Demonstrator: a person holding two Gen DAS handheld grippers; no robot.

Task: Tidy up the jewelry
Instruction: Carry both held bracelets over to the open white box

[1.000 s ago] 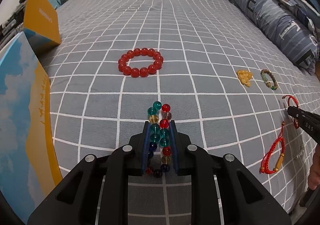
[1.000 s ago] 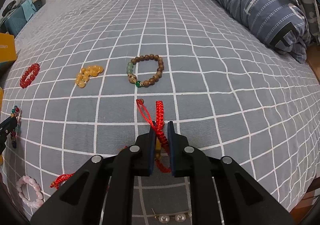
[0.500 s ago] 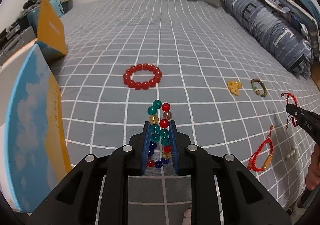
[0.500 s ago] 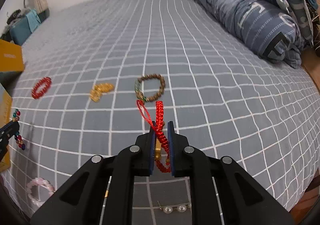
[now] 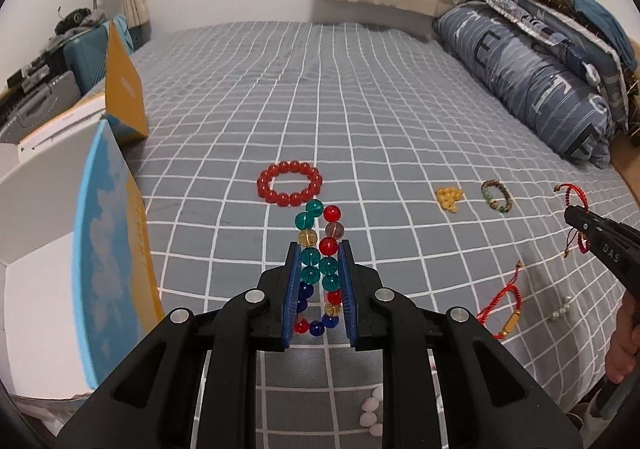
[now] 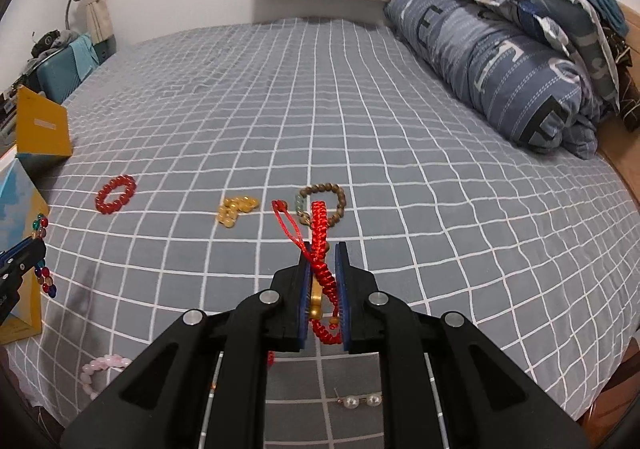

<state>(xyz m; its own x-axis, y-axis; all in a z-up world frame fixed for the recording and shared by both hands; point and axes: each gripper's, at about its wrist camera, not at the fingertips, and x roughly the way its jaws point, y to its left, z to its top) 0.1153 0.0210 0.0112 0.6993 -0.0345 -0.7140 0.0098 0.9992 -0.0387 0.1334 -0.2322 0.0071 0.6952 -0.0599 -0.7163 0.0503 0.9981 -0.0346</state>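
The left gripper (image 5: pixel 319 249) tips down over the bed (image 5: pixel 360 89), its jaws pinching a bracelet of many-coloured beads (image 5: pixel 320 269) held up in the air. The right gripper (image 6: pixel 323 247) tips down too, at 3 o'clock from the left one, its jaws squeezing a red cord bracelet (image 6: pixel 320 249).

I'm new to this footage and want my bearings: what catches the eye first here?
The left gripper pinches a multicoloured bead bracelet above the grey checked bedspread. The right gripper clamps a red braided cord bracelet. A red bead bracelet lies ahead.
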